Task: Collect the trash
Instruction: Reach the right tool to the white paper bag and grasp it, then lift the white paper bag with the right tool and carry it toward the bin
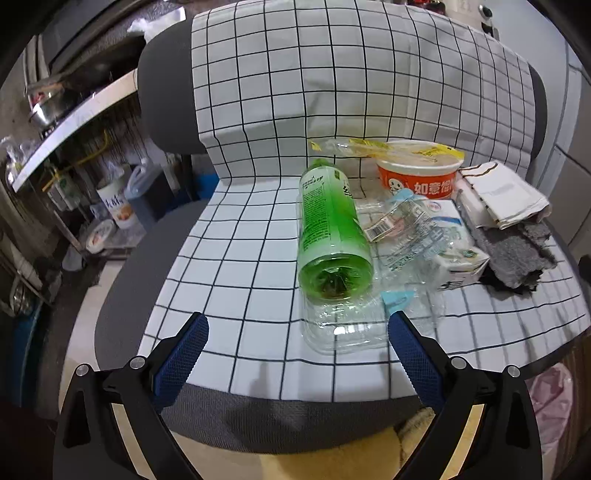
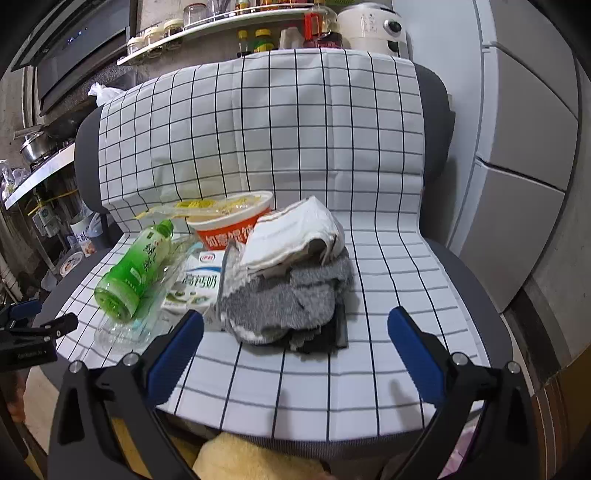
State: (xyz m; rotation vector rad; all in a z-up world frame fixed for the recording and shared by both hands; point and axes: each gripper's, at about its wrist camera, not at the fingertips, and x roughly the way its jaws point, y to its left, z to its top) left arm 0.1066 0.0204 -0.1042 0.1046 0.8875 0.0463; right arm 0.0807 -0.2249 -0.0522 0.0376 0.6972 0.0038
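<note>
Trash lies on a chair seat covered by a white checked cloth (image 1: 236, 280) (image 2: 388, 280). A green plastic bottle (image 1: 328, 229) (image 2: 135, 271) lies on its side, base toward me. A crushed clear bottle (image 1: 351, 328) (image 2: 122, 332) rests in front of it. Beside them are a milk carton (image 1: 454, 254) (image 2: 197, 286), an orange instant noodle cup (image 1: 417, 173) (image 2: 232, 221), a white cloth (image 1: 502, 195) (image 2: 295, 236) and a grey rag (image 1: 517, 254) (image 2: 284, 306). My left gripper (image 1: 298, 334) is open just short of the clear bottle. My right gripper (image 2: 295, 332) is open in front of the grey rag.
A kitchen counter with pots and a shelf of containers (image 1: 114, 206) stands to the left. A shelf of jars and a white appliance (image 2: 373, 26) sit behind the chair back. A pink bag (image 1: 554, 398) hangs low at the right. A yellow towel (image 2: 251, 458) lies below the seat's front edge.
</note>
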